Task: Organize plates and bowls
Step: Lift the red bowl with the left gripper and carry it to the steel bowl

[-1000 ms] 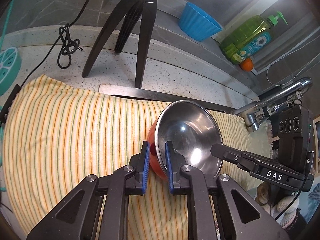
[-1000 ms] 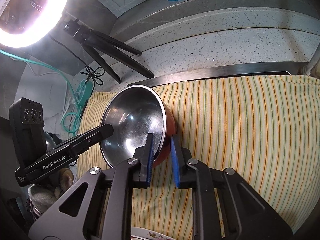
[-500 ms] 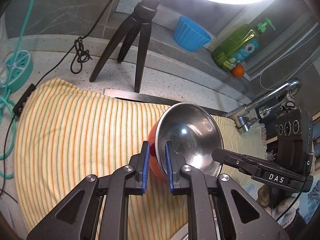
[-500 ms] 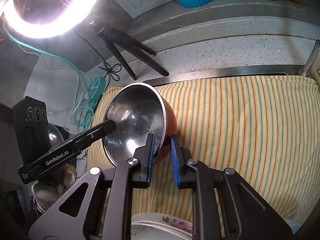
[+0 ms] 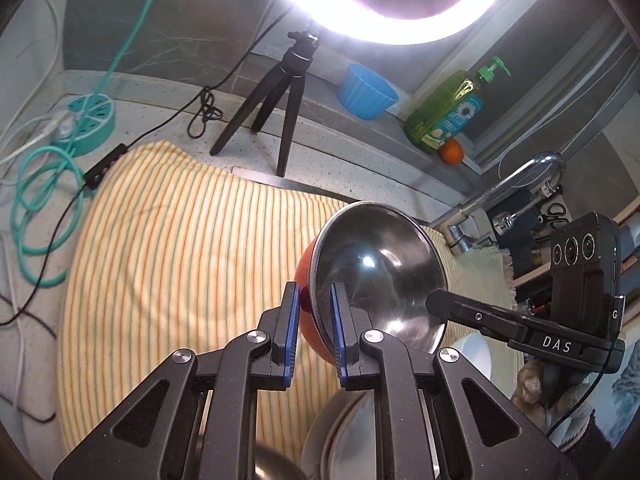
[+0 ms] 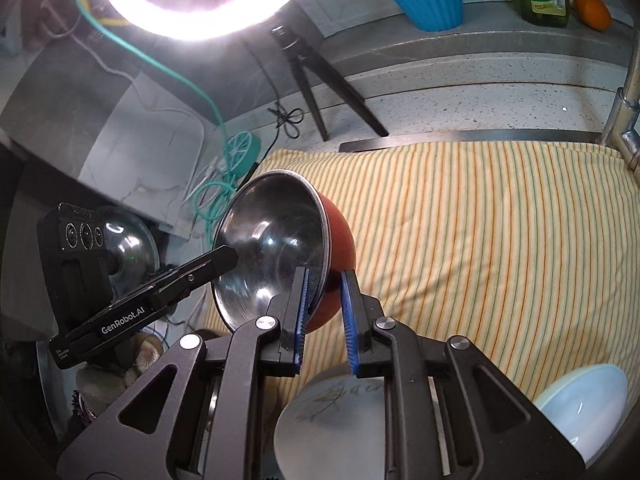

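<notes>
A steel bowl with a red outside point(image 5: 380, 276) is held in the air above the striped yellow cloth point(image 5: 180, 260). My left gripper point(image 5: 314, 320) is shut on its near rim, one finger inside and one outside. My right gripper point(image 6: 324, 300) is shut on the rim of the same bowl point(image 6: 276, 252) from the other side. Each gripper shows in the other's view: the right gripper point(image 5: 436, 304) and the left gripper point(image 6: 228, 256). Below, a white bowl point(image 6: 340, 420) and a pale blue plate point(image 6: 588, 408) lie at the near edge.
A ring light on a black tripod point(image 5: 280, 92) stands behind the cloth. A blue cup point(image 5: 366, 94), green soap bottle point(image 5: 452, 108) and an orange point(image 5: 451, 151) sit on the back ledge. A faucet point(image 5: 500, 196) is at right. Teal cable and power hub point(image 5: 86, 122) lie at left.
Both grippers have lifted the bowl higher and back from the cloth. More of the counter, the ring light and the dishes below have come into view.
</notes>
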`<state>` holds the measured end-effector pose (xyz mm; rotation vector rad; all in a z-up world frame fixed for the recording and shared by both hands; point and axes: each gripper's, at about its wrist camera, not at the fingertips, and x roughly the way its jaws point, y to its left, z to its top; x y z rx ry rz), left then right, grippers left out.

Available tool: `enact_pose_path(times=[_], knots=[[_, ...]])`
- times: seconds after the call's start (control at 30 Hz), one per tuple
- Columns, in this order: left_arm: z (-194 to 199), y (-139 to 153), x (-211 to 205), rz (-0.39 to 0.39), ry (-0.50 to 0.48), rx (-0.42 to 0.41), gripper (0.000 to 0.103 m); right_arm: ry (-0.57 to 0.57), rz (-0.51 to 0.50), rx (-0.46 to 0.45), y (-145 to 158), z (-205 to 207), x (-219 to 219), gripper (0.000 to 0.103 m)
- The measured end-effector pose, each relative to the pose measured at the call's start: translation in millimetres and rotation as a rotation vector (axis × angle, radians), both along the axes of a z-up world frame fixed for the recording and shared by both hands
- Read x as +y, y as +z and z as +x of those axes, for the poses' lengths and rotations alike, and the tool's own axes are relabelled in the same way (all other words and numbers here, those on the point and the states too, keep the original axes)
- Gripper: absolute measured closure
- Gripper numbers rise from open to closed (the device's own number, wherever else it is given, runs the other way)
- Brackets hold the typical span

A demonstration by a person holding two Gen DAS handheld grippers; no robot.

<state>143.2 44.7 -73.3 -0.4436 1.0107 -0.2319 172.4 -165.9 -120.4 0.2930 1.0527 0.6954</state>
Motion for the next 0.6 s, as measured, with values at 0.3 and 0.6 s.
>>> enact_pose_path(times=[0.3,0.6], knots=[[-54,14,19,0.016,0.058,-0.019,0.090,0.094,-0.001,-0.007,-2,-47,26,0.087],[-106,13,39,0.008,0.125,-0.015,0.090,0.181,-0.009,0.004,-11,-83,48,0.087]])
